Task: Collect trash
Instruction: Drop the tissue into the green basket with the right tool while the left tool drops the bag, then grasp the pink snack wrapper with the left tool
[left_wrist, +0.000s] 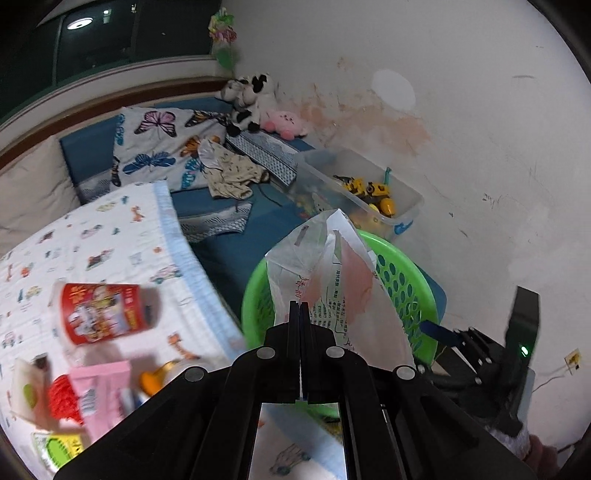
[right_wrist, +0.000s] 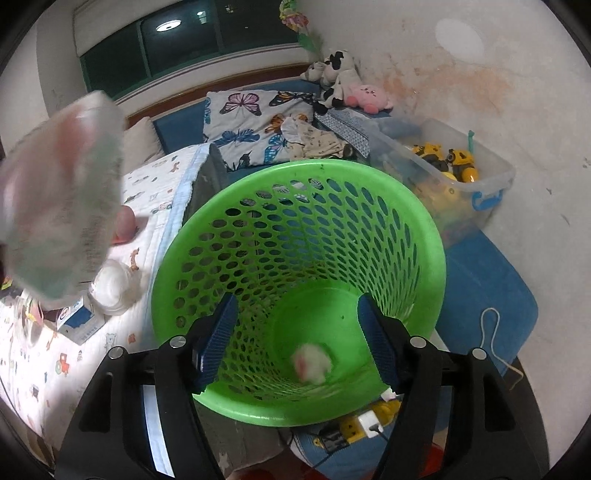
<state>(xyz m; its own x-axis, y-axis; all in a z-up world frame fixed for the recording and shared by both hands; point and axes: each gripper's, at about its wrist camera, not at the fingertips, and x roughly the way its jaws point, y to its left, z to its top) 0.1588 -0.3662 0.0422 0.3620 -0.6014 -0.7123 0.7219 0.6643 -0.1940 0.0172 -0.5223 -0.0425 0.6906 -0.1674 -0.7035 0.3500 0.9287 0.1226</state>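
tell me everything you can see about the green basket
The green basket looks like bright plastic: a round, tapering bin with oval holes all over its wall, a smooth rim and a solid bottom. It stands upright beside the bed with its mouth open. A blurred white wad is near its bottom. The right hand-held gripper is open above its mouth.

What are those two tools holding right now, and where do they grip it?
The left tool pinches a white printed plastic bag by its lower edge. The right tool is open above the green basket, holding nothing.

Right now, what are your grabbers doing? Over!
Left gripper shut on plastic bag. Right gripper open above green basket; white wad inside. Nothing blocking.
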